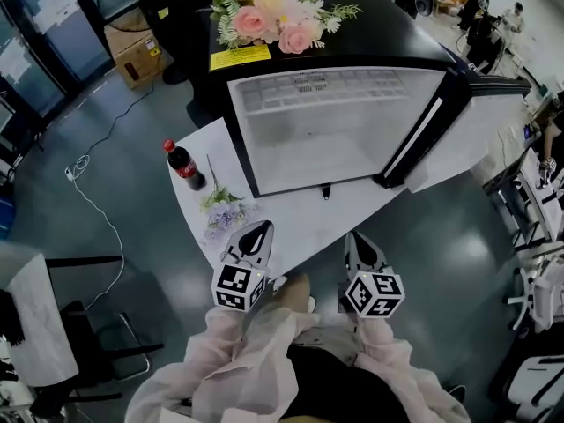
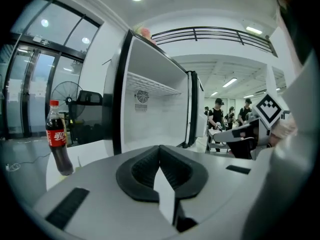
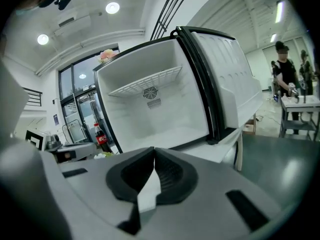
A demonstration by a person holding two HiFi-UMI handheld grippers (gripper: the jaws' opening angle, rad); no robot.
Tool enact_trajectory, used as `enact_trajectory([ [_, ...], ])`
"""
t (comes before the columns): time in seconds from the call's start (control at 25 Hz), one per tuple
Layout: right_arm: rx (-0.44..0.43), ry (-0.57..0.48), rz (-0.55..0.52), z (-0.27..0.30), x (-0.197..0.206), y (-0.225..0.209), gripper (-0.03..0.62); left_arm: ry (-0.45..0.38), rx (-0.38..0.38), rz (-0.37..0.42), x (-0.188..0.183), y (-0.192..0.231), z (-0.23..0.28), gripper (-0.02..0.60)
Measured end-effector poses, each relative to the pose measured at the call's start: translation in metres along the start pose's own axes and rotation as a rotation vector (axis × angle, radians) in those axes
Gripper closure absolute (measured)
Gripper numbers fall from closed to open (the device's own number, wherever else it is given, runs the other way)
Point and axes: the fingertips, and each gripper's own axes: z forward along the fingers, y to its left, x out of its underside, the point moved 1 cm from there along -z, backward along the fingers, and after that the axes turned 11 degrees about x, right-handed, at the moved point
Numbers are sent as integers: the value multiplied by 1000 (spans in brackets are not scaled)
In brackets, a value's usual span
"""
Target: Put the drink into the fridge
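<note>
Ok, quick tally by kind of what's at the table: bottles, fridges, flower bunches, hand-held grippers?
Cola bottle: 1
Fridge, door open: 1
Flower bunches: 2, pink bouquet on the fridge, purple sprig on the table
Hand-held grippers: 2, left hand-held gripper and right hand-held gripper, both shut
Total: 6

Nothing here can be read outright. The drink bottle, at the table's left corner, wears a red label with white script too blurred to spell out. A yellow sticker at the front edge of the fridge's top carries dark print too small to read. So does the small label on its back wall.
</note>
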Motion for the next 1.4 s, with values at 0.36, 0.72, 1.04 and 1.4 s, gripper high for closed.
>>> enact_trajectory([
  [0.36,-159,31,-50,30,-2,57,582,-105,-241,-72,-12,60,-49,569],
  [0.72,-277,86,-124,57,-1,106,582,-149,-426,-151,-10,109,-95,568],
  [1.04,-351,133,-177,77,-1,135,582,-147,-533,-202,-3,143,-108,418],
  [1.4,-382,180,-124,99,-10,148,582,-158,-629,-212,-8,191,-97,230],
])
